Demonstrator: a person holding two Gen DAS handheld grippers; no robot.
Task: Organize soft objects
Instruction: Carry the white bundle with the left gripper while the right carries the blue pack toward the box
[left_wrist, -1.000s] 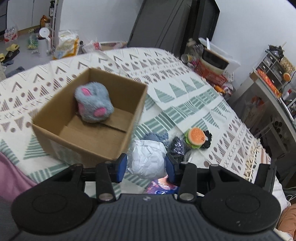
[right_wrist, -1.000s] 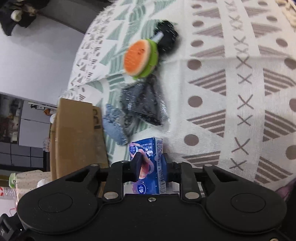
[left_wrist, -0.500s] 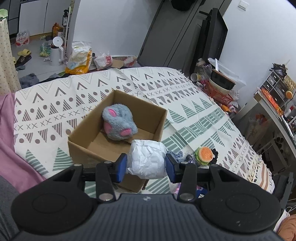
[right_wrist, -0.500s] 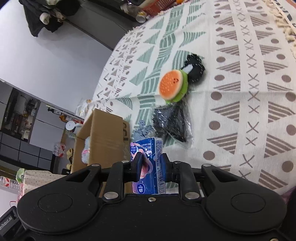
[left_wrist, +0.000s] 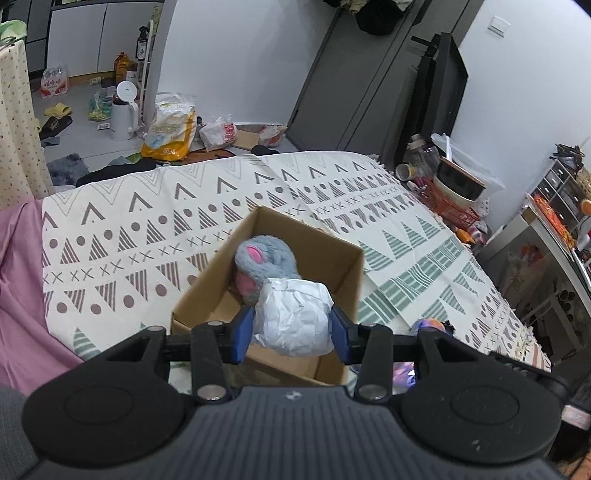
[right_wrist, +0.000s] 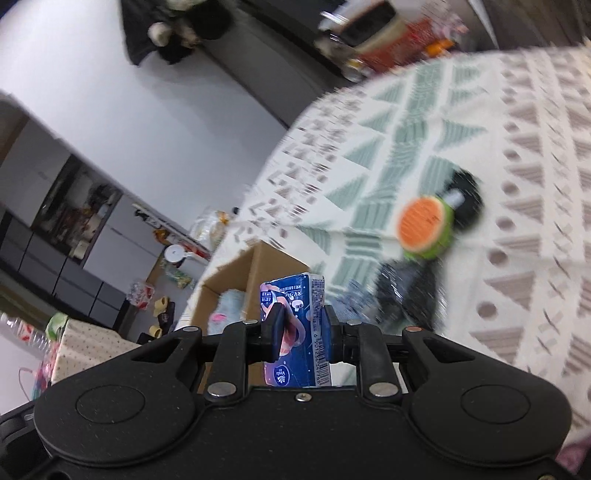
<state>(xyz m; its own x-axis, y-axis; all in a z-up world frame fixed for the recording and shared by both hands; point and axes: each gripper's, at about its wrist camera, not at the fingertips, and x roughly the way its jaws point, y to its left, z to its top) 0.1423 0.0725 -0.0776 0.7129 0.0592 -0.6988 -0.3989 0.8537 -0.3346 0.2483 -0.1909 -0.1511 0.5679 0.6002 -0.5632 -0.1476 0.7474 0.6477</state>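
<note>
My left gripper (left_wrist: 292, 332) is shut on a crumpled white bundle (left_wrist: 293, 317) and holds it above the open cardboard box (left_wrist: 343, 284). A grey plush with pink patches (left_wrist: 258, 258) lies inside the box. My right gripper (right_wrist: 300, 334) is shut on a blue tissue pack (right_wrist: 295, 332), lifted over the patterned blanket (right_wrist: 535, 192). The box (right_wrist: 258, 269) appears just beyond it, with the plush (right_wrist: 225, 306) inside. An orange and green burger toy (right_wrist: 424, 229), a black sparkly pouch (right_wrist: 413, 291) and a blue knit piece (right_wrist: 351, 295) lie on the blanket to the right.
The blanket (left_wrist: 147, 221) covers a bed, with pink cloth (left_wrist: 22, 295) at its left edge. Bags, bottles and a white kettle (left_wrist: 122, 114) litter the floor beyond. A red basket with bowls (left_wrist: 454, 199) and a shelf unit (left_wrist: 554, 221) stand to the right.
My left gripper has risen and carried the white bundle leftward until it is over the box. My right gripper has lifted the tissue pack and swung toward the box; its view is now blurred.
</note>
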